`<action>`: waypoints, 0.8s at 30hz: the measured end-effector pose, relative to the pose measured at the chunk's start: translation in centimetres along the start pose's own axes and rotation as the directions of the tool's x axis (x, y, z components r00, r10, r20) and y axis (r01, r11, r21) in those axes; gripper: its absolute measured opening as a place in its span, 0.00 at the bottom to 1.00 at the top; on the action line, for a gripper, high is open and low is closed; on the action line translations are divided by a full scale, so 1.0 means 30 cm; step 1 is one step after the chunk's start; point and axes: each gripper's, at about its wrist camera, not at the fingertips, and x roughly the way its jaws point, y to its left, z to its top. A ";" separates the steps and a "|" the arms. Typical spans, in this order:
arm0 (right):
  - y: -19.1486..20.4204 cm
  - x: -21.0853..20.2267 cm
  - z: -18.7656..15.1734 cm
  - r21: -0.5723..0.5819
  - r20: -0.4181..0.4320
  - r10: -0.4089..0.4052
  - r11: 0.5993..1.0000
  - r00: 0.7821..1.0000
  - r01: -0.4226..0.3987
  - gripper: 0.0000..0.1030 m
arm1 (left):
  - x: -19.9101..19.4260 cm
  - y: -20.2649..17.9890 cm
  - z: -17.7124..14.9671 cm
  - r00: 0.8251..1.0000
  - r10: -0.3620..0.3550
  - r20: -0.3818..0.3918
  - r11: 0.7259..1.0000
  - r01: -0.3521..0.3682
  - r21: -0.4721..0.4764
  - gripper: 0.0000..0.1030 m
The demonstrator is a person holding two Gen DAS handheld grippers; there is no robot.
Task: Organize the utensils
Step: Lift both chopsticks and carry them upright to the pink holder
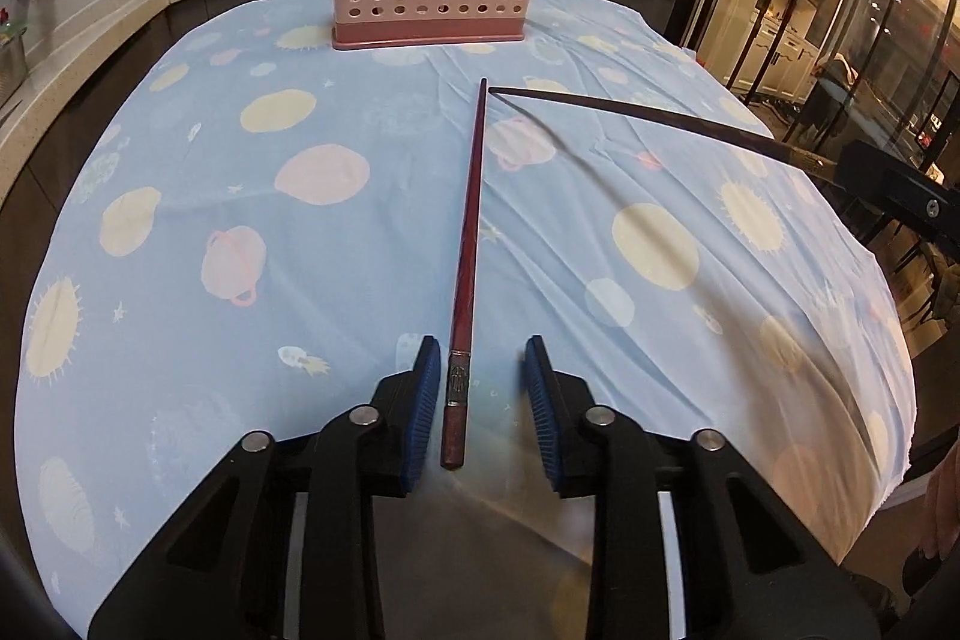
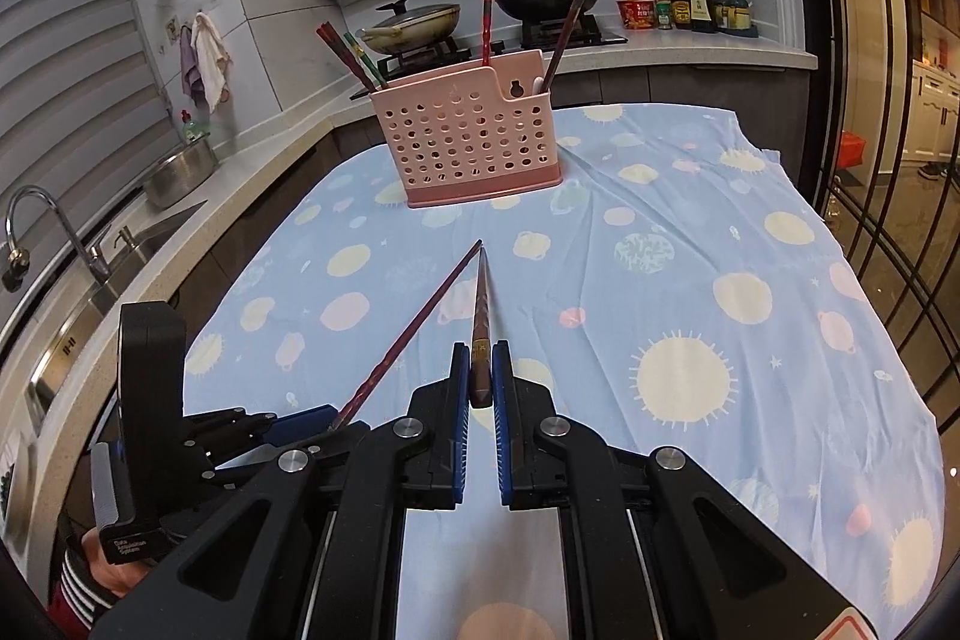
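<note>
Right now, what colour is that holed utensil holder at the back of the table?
Pink, with a darker pink base: the utensil holder shows best in the right wrist view.

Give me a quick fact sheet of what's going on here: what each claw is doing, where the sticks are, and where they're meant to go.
Left gripper: open, pads either side of a chopstick's thick end, not closed on it
Left chopstick: reddish, lying on the cloth, tip pointing toward the holder
Right gripper: shut on the thick end of a second chopstick
Chopstick tips: close together
Holder: pink perforated utensil basket, upright at the far end, several chopsticks already standing in it
Surface: table under blue planet-print tablecloth
</note>
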 end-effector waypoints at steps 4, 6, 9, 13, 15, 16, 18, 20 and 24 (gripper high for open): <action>0.003 -0.005 -0.002 0.000 0.002 0.001 1.000 1.000 -0.001 0.07 | -0.006 0.018 0.004 0.999 -0.034 -0.012 0.999 0.034 -0.025 0.07; 0.004 -0.007 0.002 -0.001 0.007 0.000 1.000 1.000 0.000 0.07 | -0.024 0.021 0.007 0.999 -0.032 -0.003 0.999 0.032 -0.027 0.07; 0.005 -0.023 0.016 -0.004 0.024 0.002 1.000 1.000 -0.001 0.07 | -0.076 0.028 0.026 0.999 -0.044 0.030 0.998 0.046 -0.036 0.07; 0.016 -0.050 0.057 -0.013 0.060 0.007 1.000 0.998 -0.006 0.07 | -0.163 0.032 0.082 0.994 -0.047 0.103 0.998 0.050 -0.031 0.07; 0.019 -0.060 0.083 -0.016 0.080 0.010 1.000 0.997 -0.009 0.07 | -0.208 0.035 0.121 0.989 -0.044 0.143 0.998 0.049 -0.029 0.07; 0.020 -0.064 0.096 -0.017 0.088 0.013 1.000 0.996 -0.011 0.07 | -0.225 0.037 0.139 0.986 -0.044 0.160 0.999 0.048 -0.026 0.07; 0.025 -0.072 0.120 -0.023 0.103 0.017 1.000 0.995 -0.015 0.07 | -0.266 0.037 0.185 0.979 -0.040 0.200 0.999 0.044 -0.016 0.07; 0.031 -0.079 0.153 -0.029 0.122 0.026 0.999 0.992 -0.023 0.07 | -0.301 0.034 0.230 0.971 -0.036 0.236 0.999 0.038 -0.002 0.07; 0.041 -0.085 0.225 -0.038 0.161 0.034 0.999 0.986 -0.028 0.07 | -0.353 0.018 0.328 0.953 -0.033 0.301 0.999 0.026 0.027 0.07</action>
